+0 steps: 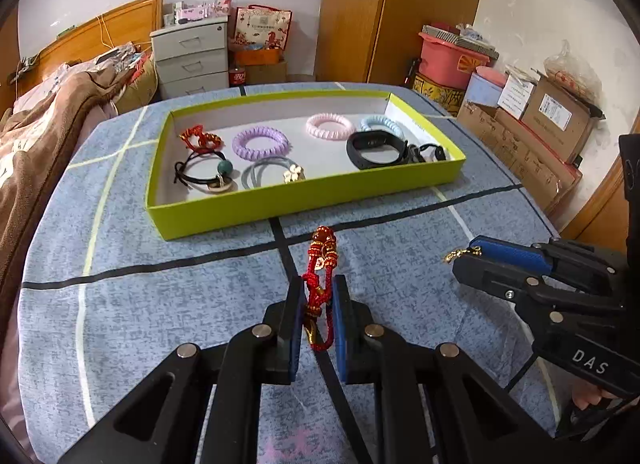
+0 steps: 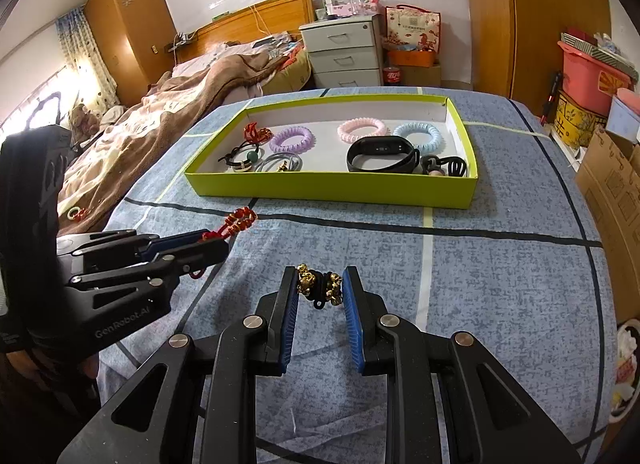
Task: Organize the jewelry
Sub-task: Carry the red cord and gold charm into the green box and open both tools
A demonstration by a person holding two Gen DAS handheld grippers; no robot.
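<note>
My left gripper (image 1: 318, 284) is shut on a red braided bracelet (image 1: 320, 264) with gold and amber beads, held above the blue tablecloth in front of the green tray (image 1: 280, 204). It also shows in the right wrist view (image 2: 224, 242), with the red bracelet (image 2: 240, 220) sticking out past the tips. My right gripper (image 2: 320, 278) is shut on a black bracelet with gold charms (image 2: 318, 284); it shows in the left wrist view (image 1: 466, 252), with the gold charms (image 1: 456, 254) at its tips. The tray (image 2: 332, 188) holds several hair ties, bracelets and a black fitness band (image 2: 380, 154).
The table has a blue cloth (image 2: 500, 264) with dark and pale lines. A bed with a brown blanket (image 2: 160, 112) lies to the left. Cardboard boxes (image 1: 552, 124) and a pink bin (image 1: 452, 56) stand to the right. A white ring with red cord (image 2: 76, 213) lies on the blanket.
</note>
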